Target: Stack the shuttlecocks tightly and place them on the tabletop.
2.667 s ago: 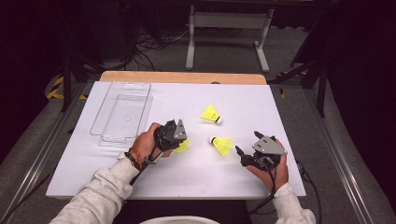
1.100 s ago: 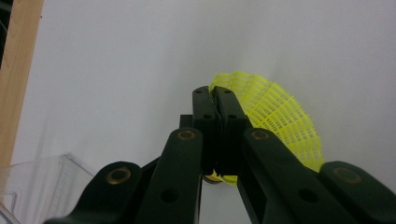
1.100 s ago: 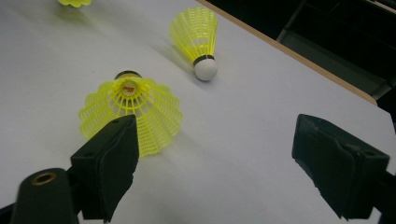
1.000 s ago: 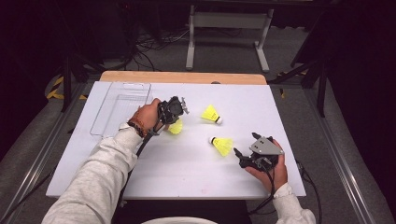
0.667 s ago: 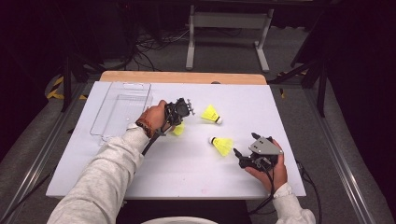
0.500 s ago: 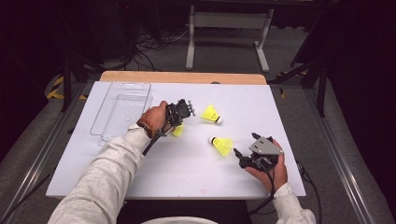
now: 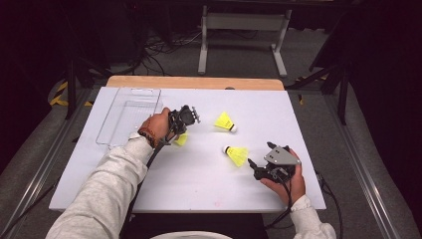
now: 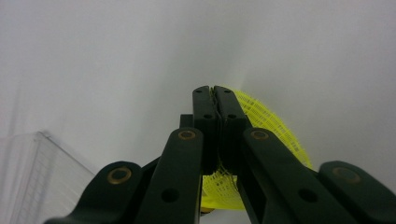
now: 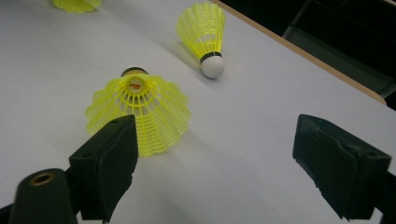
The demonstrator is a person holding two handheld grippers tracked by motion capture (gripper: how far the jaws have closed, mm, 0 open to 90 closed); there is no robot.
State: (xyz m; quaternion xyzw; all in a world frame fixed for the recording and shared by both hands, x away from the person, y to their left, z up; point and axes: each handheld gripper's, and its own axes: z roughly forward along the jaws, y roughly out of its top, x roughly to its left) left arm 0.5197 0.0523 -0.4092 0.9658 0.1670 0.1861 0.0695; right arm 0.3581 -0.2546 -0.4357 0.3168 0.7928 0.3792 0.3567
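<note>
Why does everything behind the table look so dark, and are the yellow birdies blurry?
High view: light falls on the white table, the floor behind stays dim. Right gripper view: the near shuttlecock is sharp with a soft shadow. Left gripper view: the left gripper looks sharp, the tray hazy.

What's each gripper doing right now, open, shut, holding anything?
Left gripper: shut on the skirt of a yellow shuttlecock.
Right gripper: open, holding nothing; another yellow shuttlecock lies just ahead of its jaws.

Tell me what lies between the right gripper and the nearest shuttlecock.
Nothing: in the right gripper view, bare white table separates the open right gripper from the yellow shuttlecock.
</note>
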